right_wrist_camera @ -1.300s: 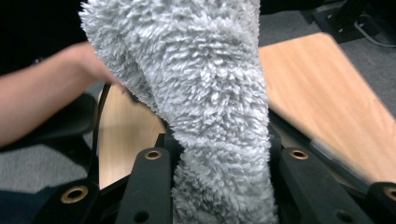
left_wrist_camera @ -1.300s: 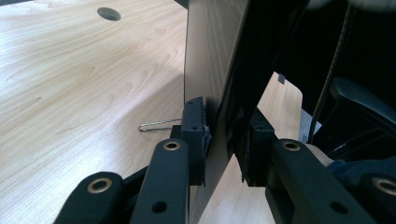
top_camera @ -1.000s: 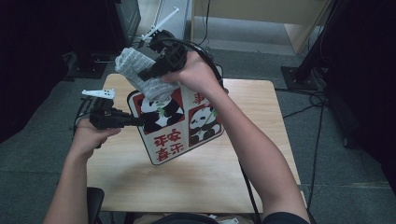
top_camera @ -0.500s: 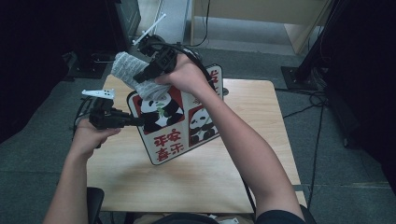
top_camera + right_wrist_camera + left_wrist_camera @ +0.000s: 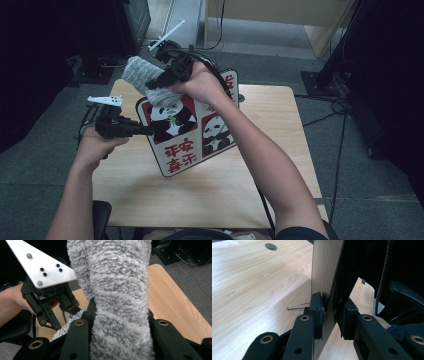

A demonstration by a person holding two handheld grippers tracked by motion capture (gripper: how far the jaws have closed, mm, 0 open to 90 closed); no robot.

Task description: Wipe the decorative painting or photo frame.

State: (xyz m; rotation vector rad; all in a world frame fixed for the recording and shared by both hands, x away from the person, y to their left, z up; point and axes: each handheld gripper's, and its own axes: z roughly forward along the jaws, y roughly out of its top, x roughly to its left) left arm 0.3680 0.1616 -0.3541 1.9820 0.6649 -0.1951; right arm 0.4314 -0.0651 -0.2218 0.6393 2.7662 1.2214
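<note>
My left gripper (image 5: 142, 131) is clamped on the nine o'clock edge of the panda board (image 5: 192, 132), holding it propped upright near the middle of the table (image 5: 270, 150). My right gripper (image 5: 159, 81) has just eased its jaws a touch yet grips the fluffy grey cloth (image 5: 145, 82), which rests against the board's top corner at about eleven o'clock. A thin wire clip (image 5: 297, 306) lies on the tabletop just beside the board's back.

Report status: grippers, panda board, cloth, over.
Left gripper clamped on panda board edge, board tilted up off table. Right gripper shut on grey fluffy cloth, at board's top. Nothing blocking.
</note>
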